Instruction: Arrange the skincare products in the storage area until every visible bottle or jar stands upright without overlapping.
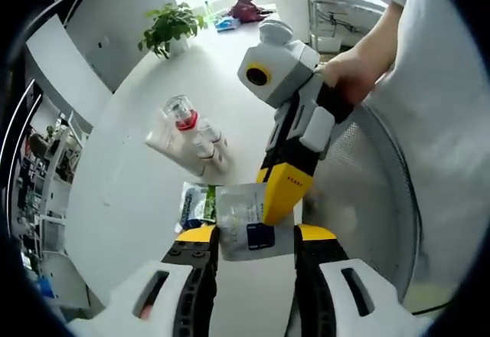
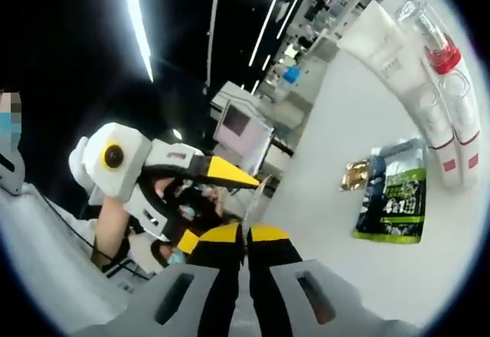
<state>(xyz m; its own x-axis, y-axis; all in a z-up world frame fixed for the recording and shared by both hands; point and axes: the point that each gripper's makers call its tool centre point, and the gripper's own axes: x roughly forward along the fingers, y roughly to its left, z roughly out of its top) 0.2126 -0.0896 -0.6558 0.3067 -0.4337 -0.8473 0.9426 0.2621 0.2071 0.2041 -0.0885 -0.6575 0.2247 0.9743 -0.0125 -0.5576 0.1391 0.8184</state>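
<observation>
Left gripper (image 1: 251,247): jaws apart, a silvery sachet (image 1: 243,226) lying between the yellow tips; whether they press it, I cannot tell.
Right gripper (image 2: 245,237): jaws closed together, tips meeting; a thin sheet edge (image 2: 260,193) rises just above them, but a grip on it cannot be confirmed. In the left gripper view the right gripper comes in from the right, held in a person's hand (image 1: 354,76), its yellow tip on the sachet.
Surface: a round white table (image 1: 122,191), with a grey perforated panel (image 1: 375,191) along its right side.
Room: a potted plant (image 1: 170,24) and small coloured items at the table's far edge, white walls, shelving (image 1: 34,168) at left; the right gripper view shows ceiling light strips (image 2: 136,15) and a monitor (image 2: 239,129).
Skincare products: one white tube (image 1: 172,144), one clear bottle with a red collar (image 1: 181,112), two small capped bottles (image 1: 208,142), clustered together mid-table, lying down and overlapping.
Sachets: one silvery, one green-and-black (image 1: 196,203) just beside it at left, one small gold packet (image 2: 356,175) seen in the right gripper view.
People: one, in a white sleeve (image 1: 429,84).
</observation>
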